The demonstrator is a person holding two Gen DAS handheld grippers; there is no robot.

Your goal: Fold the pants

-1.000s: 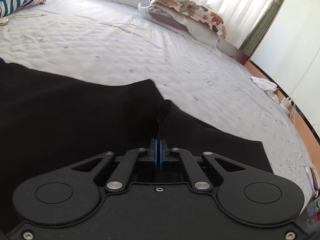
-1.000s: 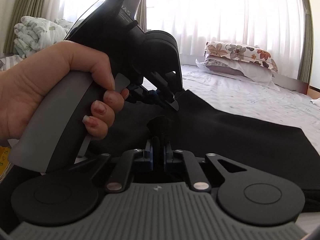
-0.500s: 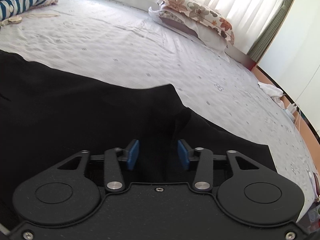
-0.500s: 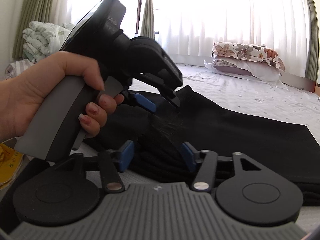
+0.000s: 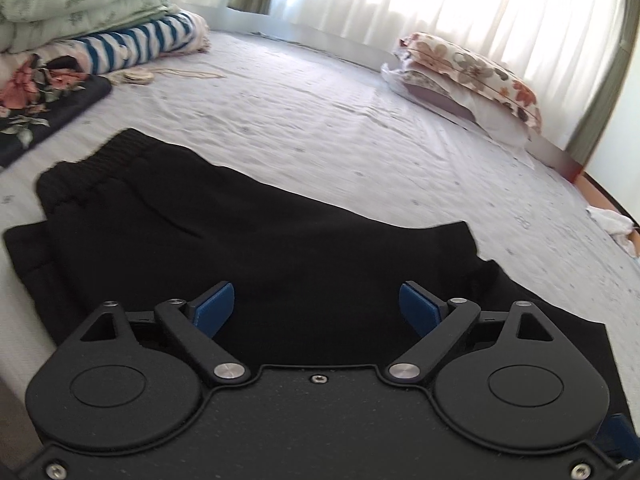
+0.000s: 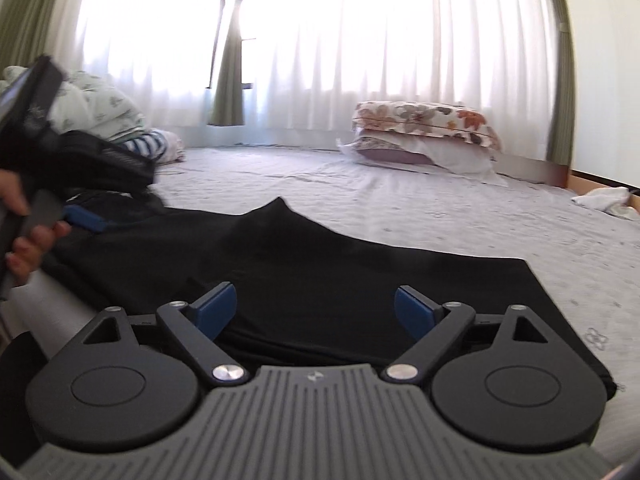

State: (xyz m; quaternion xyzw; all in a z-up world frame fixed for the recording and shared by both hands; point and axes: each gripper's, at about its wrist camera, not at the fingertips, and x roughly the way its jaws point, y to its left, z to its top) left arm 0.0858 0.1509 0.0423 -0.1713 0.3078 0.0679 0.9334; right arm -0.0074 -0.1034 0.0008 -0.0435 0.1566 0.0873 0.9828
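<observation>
Both tools, left and right, were opening, their blue pads clear of the cloth. Black pants lay folded flat on the bed. Soft, light and limp, they would probably sag; grip at a folded edge or the waistband.

1. Left wrist view: sits just behind the left gripper, low and close over the pants, facing down across the bed to the far pillows.
2. Right wrist view: behind the right gripper, close, facing more level toward the curtains.
3. Both share pants, bed, pillows.
</observation>
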